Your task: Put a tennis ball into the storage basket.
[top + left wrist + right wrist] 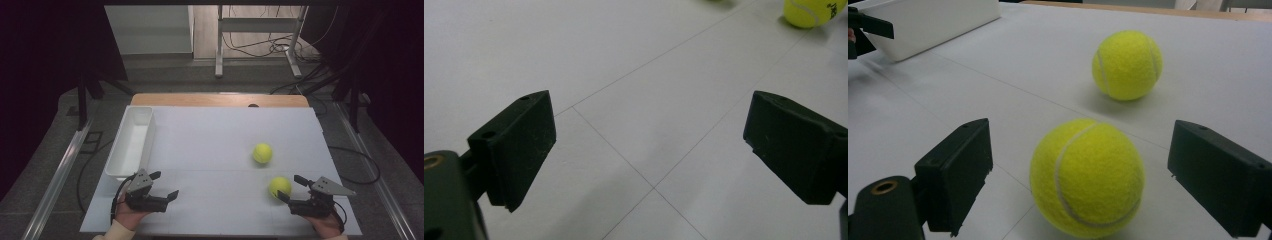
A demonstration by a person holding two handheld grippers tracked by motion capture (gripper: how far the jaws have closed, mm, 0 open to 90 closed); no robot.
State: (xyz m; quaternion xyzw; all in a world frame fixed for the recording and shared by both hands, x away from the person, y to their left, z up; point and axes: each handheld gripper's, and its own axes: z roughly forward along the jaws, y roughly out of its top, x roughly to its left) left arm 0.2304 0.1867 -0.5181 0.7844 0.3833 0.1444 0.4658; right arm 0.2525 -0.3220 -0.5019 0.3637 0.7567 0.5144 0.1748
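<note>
Right gripper (1080,170): jaws wide apart, the near tennis ball (1087,177) between them, pads not touching it; ball sits near the tabletop's (210,135) front right corner. Second tennis ball (262,153) just beyond. Left gripper (649,145): jaws fully spread, holding nothing, near front left corner beside white bin (131,145).

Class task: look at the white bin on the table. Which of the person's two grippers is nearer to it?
Left. The left gripper sits just below the near end of the white bin, jaws open. The right gripper is far across the table, open around a tennis ball.
</note>
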